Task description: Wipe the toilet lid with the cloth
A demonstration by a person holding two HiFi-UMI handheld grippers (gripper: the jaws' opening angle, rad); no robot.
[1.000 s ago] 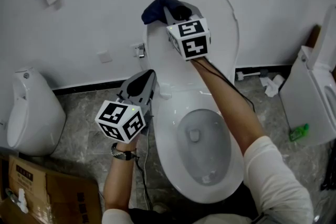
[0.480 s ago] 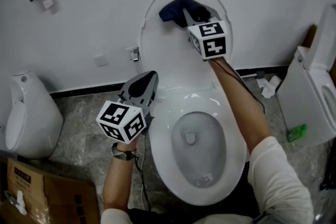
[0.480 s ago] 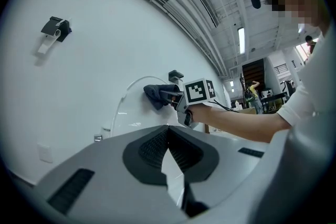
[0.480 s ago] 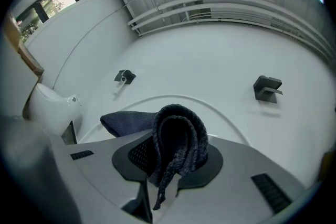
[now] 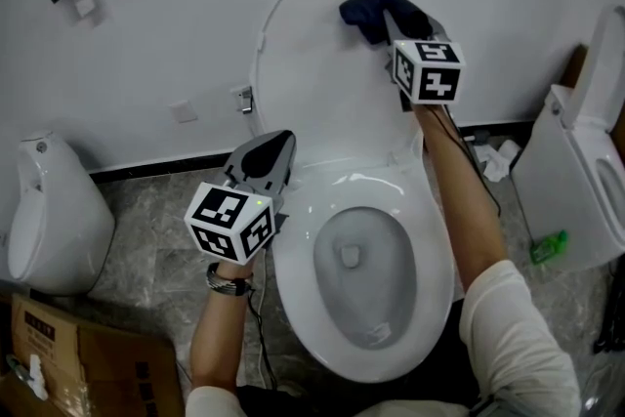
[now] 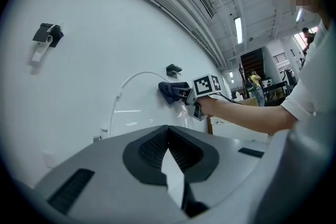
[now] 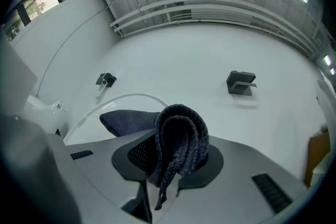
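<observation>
Nearest, below the toilet lid (image 5: pixel 312 83), the bowl (image 5: pixel 420 249) is a glossy white ceramic oval with its long axis running from the person to the wall. At the lid's lower left, apart from it, the left gripper (image 5: pixel 276 144) points level at the lid. Its dark ribbed pads are pressed together with nothing between them.

The lid stands raised against the white wall (image 5: pixel 166 15). It is smooth, shiny plastic, egg-shaped, with its long axis upright.

At the lid's upper right edge, the right gripper (image 5: pixel 393 19) is clamped on the cloth (image 5: pixel 369 9), which lies against the lid. The cloth is dark blue and knitted, coarse and bunched. A folded loop is pinched between the pads, and a thin tail hangs down. Its longer flap stretches sideways across the lid toward the left.
</observation>
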